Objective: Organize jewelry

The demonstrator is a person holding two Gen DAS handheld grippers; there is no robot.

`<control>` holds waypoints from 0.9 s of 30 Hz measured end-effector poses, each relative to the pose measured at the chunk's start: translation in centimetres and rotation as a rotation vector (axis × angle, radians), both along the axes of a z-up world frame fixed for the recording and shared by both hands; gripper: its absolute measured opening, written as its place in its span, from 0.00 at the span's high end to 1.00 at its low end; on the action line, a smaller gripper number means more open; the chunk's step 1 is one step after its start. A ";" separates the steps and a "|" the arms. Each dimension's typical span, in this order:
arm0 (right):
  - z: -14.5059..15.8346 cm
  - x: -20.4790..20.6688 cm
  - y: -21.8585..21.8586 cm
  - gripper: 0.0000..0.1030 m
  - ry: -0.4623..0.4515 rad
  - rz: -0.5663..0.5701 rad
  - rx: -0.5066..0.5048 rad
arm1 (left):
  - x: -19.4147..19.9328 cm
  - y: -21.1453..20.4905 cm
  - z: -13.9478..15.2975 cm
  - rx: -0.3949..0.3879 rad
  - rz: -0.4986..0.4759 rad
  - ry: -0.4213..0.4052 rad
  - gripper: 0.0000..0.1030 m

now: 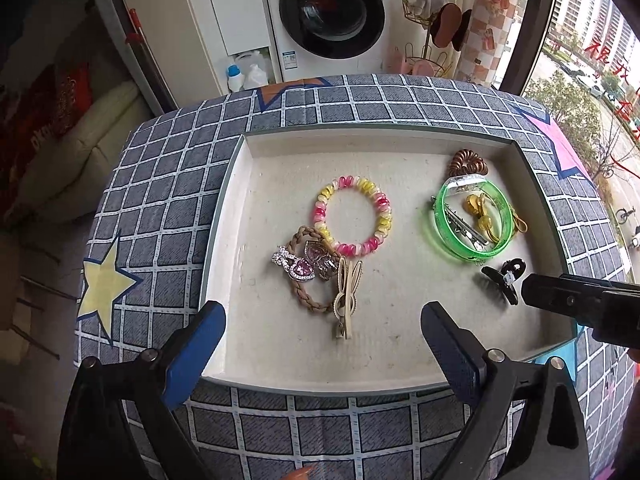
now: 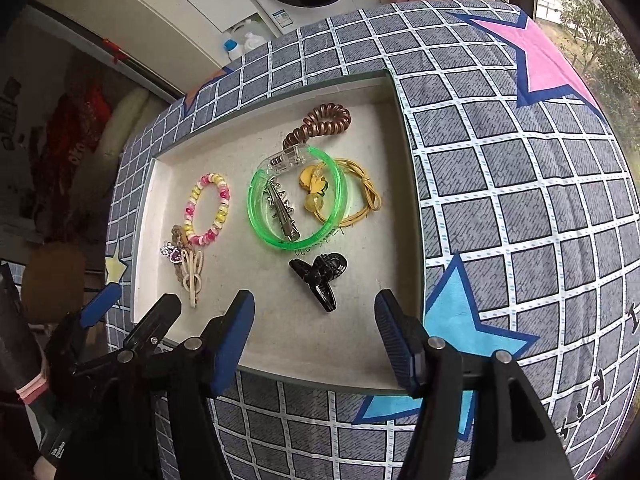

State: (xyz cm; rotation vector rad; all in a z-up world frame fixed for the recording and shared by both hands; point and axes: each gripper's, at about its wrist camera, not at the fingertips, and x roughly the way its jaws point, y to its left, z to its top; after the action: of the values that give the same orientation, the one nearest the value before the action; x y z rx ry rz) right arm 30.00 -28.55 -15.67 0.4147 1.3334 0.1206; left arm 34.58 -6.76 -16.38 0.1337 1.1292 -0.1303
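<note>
A shallow white tray (image 1: 248,148) holds the jewelry. On its left lie a pink-and-yellow coil bracelet (image 1: 344,182), a braided beige band (image 1: 304,300), a crystal heart ornament (image 1: 300,269) and a beige rabbit clip (image 1: 345,300). On its right, a green bangle (image 2: 256,216) rings a silver clip (image 2: 282,212) and a yellow bead tie (image 2: 314,200), with a brown coil tie (image 2: 320,120) behind. A black claw clip (image 2: 320,276) lies in front. My left gripper (image 1: 323,316) hangs open over the rabbit clip. My right gripper (image 2: 315,300) is open above the claw clip, its pads apart from it.
The tray sits on a table under a grey checked cloth (image 1: 360,112) with coloured stars. A washing machine (image 1: 332,16), bottles (image 1: 236,78) and a wire rack (image 1: 432,40) stand behind the table. A window (image 1: 592,60) is at the right.
</note>
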 end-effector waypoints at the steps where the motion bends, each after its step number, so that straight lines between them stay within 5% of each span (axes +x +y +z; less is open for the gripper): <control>1: 0.1 0.0 0.3 0.26 0.001 0.012 -0.034 | -0.2 0.1 0.0 0.002 0.000 0.003 0.00; 9: 0.6 0.0 1.3 0.25 -0.006 0.048 -0.121 | -1.0 0.4 -0.1 0.010 0.015 0.019 0.00; 14: 0.7 -0.2 1.8 0.12 -0.002 0.075 -0.174 | -1.4 0.7 0.0 0.019 0.014 0.023 0.00; 27: 1.8 -1.9 2.1 0.11 -0.046 0.074 -0.243 | -3.0 1.3 0.7 0.020 0.019 0.019 0.00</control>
State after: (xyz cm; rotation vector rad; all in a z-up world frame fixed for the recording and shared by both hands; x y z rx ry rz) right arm 28.05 -26.41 -13.84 0.1563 1.2997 0.0280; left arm 31.60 -5.46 -15.65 0.1396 1.1506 -0.1041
